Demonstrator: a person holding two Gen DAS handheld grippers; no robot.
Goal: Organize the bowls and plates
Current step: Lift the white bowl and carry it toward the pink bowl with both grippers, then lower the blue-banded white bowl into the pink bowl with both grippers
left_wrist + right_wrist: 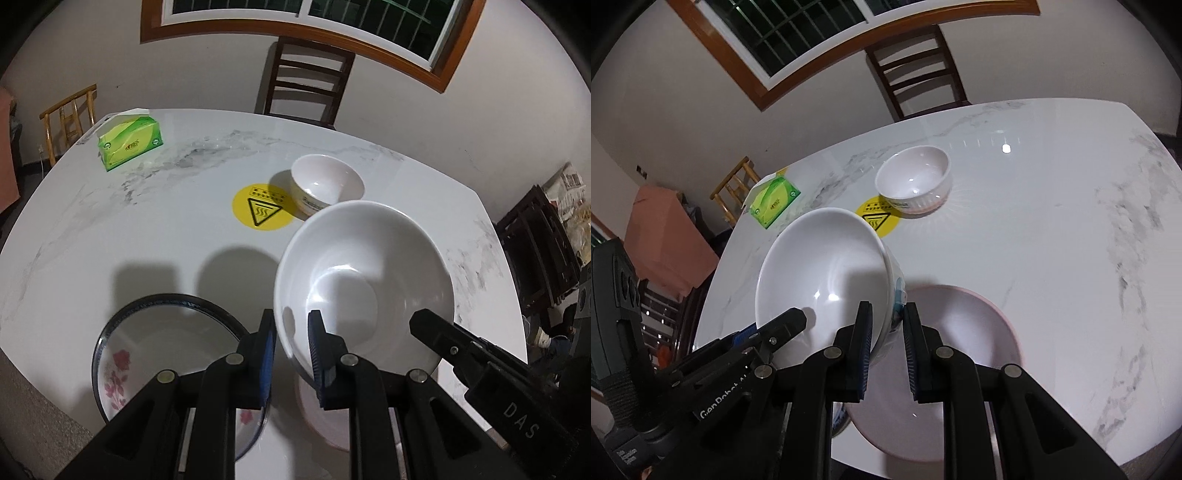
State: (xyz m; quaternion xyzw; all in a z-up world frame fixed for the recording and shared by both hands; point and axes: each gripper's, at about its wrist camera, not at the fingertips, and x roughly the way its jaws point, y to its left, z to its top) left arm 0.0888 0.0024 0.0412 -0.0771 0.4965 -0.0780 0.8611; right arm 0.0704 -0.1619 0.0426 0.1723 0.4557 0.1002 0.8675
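A large white bowl [364, 273] [822, 273] hangs tilted above the marble table, gripped from both sides. My left gripper [292, 354] is shut on its near-left rim. My right gripper [888, 350] is shut on its right rim, one finger inside and one outside. A pale pink plate [960, 354] lies on the table under the bowl; it also shows in the left wrist view [325, 421]. A flower-patterned plate with a dark rim [147, 350] lies to the left. A smaller white bowl [327, 182] [914, 179] stands further back.
A round yellow warning sticker [262, 212] [879, 219] marks the table middle. A green tissue box [129, 142] [774, 201] stands at the far left. A dark wooden chair [306, 81] [916, 70] stands behind the table, a bamboo chair [70, 114] at the left.
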